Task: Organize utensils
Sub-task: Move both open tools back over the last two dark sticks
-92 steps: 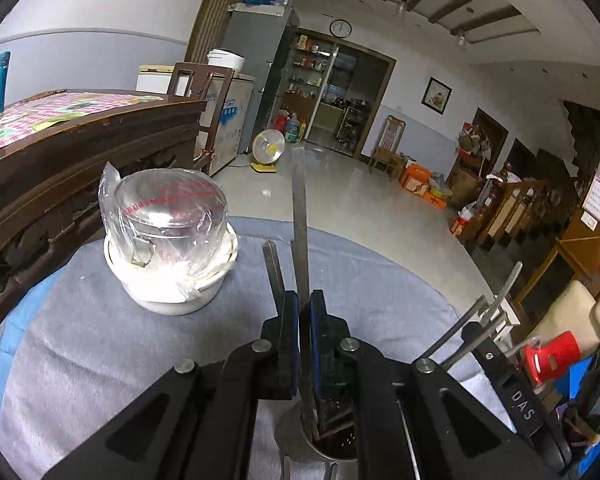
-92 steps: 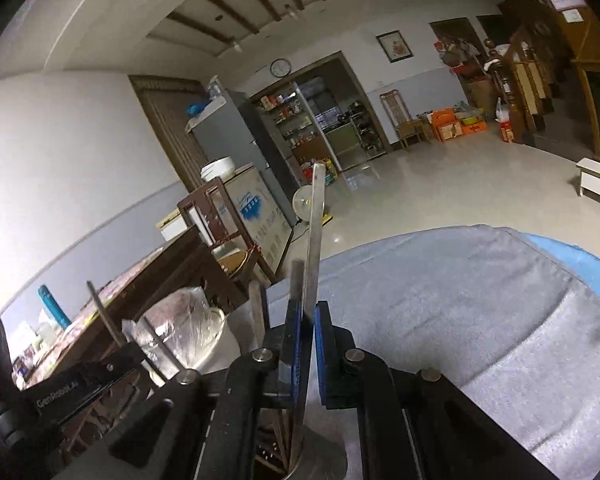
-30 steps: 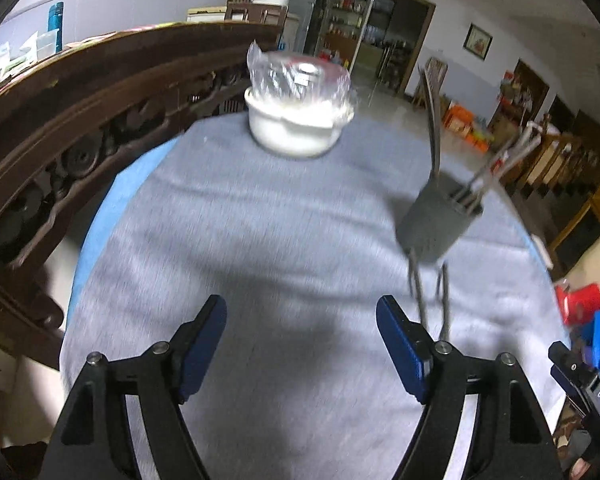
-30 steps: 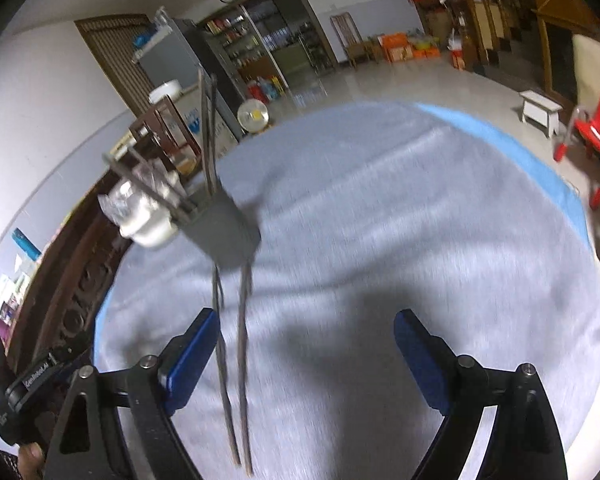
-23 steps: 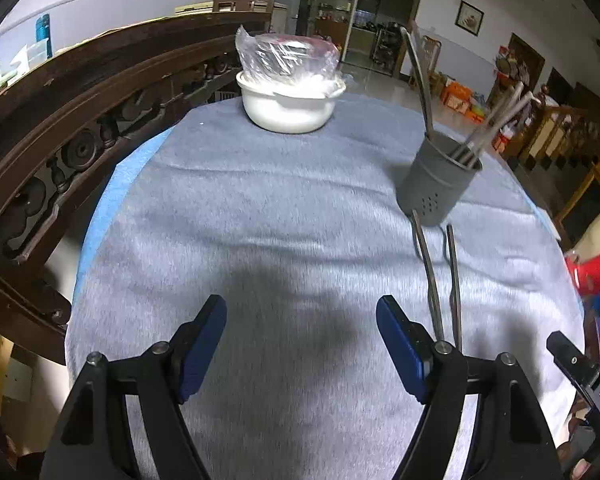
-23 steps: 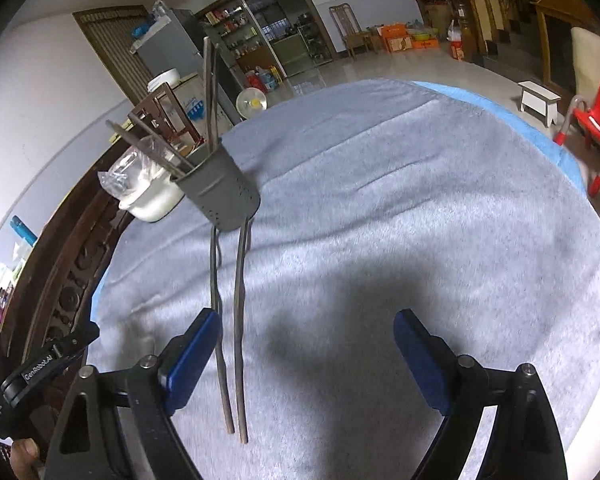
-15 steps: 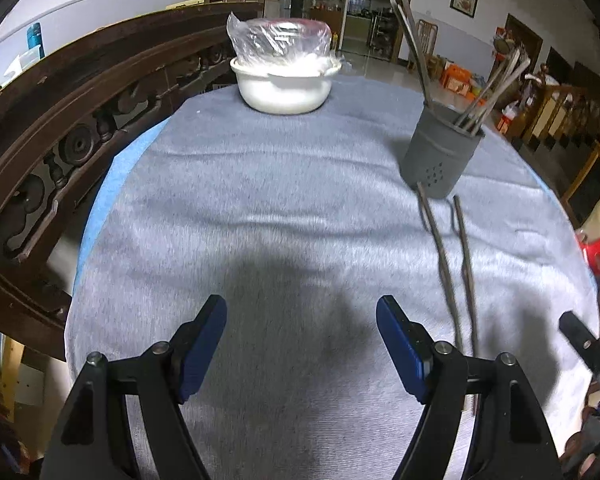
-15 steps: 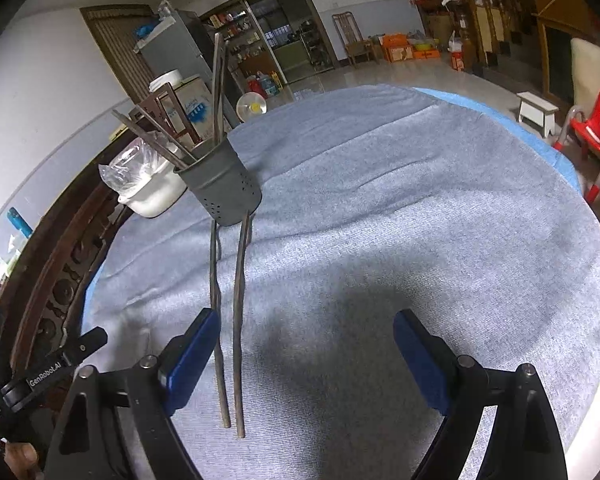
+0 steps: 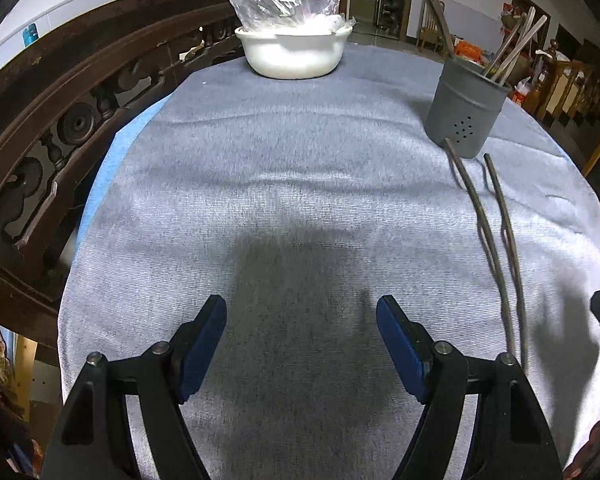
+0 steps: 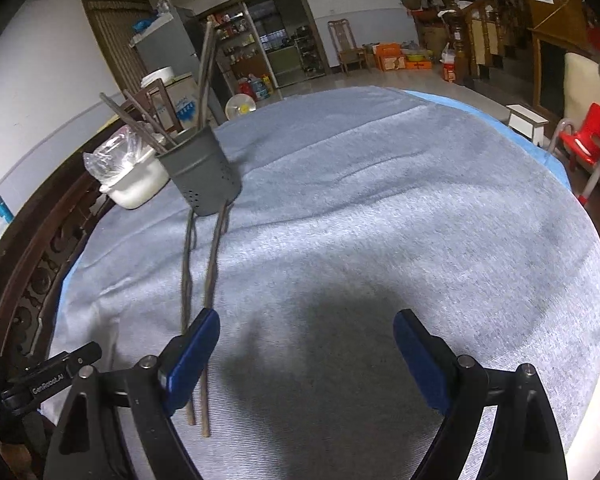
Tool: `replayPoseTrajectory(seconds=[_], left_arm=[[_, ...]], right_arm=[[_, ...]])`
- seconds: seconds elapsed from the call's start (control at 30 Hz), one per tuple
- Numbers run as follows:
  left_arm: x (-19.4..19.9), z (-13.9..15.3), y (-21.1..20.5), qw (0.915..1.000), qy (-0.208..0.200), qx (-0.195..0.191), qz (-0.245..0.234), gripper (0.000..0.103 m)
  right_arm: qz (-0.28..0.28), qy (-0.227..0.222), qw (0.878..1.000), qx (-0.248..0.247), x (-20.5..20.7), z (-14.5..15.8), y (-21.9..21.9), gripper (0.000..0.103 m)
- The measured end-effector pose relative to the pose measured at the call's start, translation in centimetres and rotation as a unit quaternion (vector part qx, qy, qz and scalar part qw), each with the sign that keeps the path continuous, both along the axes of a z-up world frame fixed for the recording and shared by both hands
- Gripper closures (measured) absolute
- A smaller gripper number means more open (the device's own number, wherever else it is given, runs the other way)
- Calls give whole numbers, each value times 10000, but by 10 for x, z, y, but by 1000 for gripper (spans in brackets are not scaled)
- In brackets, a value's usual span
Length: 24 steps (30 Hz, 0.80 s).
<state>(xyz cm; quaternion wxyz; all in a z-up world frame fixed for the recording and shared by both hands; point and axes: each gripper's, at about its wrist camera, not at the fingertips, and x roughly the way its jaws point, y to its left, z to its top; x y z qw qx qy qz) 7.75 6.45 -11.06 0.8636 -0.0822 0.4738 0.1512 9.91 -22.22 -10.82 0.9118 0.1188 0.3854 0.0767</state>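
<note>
Both claws back away from gray cup (image 9: pixel 466 110), now hang lower, nothing in them. Left claw (image 9: pixel 300 344) wide apart over bare cloth near front edge. Right claw (image 10: pixel 306 354) wide apart too. Two chopsticks (image 10: pixel 208 276) lie flat on gray cloth (image 9: pixel 284 184), just beside right claw's left finger, far ends touching cup. Cup near far right edge, holds other sticks. Next job likely: pinch loose chopstick, drop into cup.
</note>
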Motion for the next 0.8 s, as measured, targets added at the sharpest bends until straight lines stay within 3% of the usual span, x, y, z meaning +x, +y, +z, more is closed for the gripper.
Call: replayPoseTrajectory(seconds=[0.2, 0.4, 0.67, 0.8], left_arm=[[3, -8, 0, 10000, 7, 15, 38, 25], [6, -16, 0, 9999, 115, -52, 64, 25], [16, -17, 12, 9995, -85, -293, 121, 25], [15, -22, 10, 9994, -280, -204, -8, 17]], right_arm=[[-278, -237, 9993, -70, -7, -2, -10, 12], [-316, -116, 9994, -54, -4, -8, -13, 12], [-195, 91, 9993, -313, 5, -8, 4, 12], [-293, 124, 9977, -596, 5, -7, 14, 12]])
